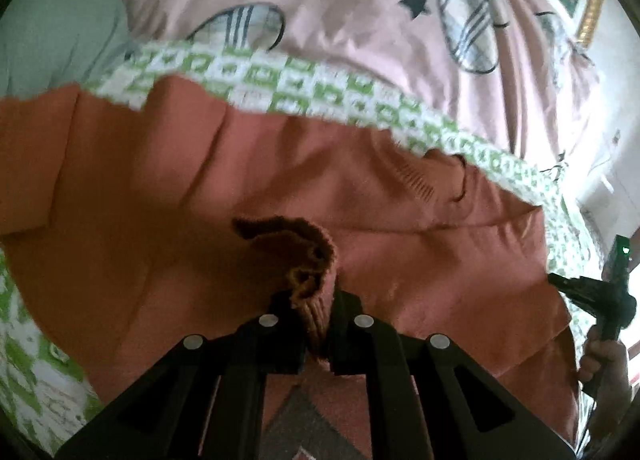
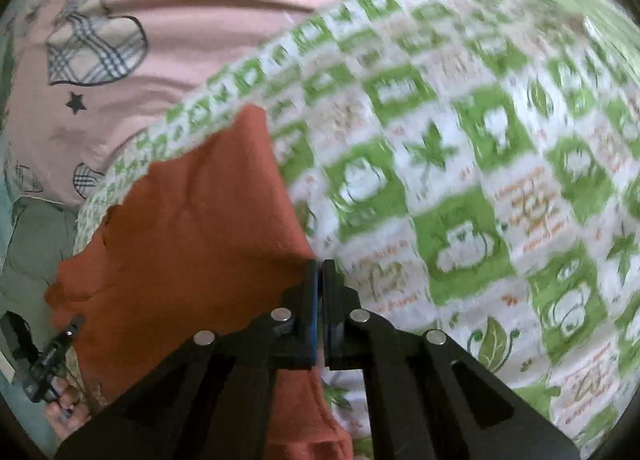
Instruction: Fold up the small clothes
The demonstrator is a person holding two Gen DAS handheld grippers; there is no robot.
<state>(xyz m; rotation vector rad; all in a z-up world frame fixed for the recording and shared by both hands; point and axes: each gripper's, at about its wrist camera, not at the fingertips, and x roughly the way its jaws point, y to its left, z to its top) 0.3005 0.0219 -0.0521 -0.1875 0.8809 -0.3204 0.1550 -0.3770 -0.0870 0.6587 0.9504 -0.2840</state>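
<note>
An orange-red garment (image 1: 280, 188) lies spread on a green-and-white checked cloth (image 1: 304, 88). My left gripper (image 1: 320, 300) is shut on a bunched ribbed edge of the garment (image 1: 308, 280), lifted into a fold between the fingers. In the right wrist view the garment (image 2: 192, 220) lies to the left on the checked cloth (image 2: 460, 164). My right gripper (image 2: 319, 268) has its jaws together at the garment's right edge; no cloth shows between the fingertips. The right gripper also shows at the right of the left wrist view (image 1: 592, 292), the left gripper at the lower left of the right wrist view (image 2: 52, 356).
A pink sheet with plaid heart and star prints (image 1: 360, 12) lies beyond the checked cloth, also in the right wrist view (image 2: 160, 20). A grey-green cloth (image 1: 52, 36) lies at the far left. A white wall or furniture (image 1: 616, 108) stands at the right.
</note>
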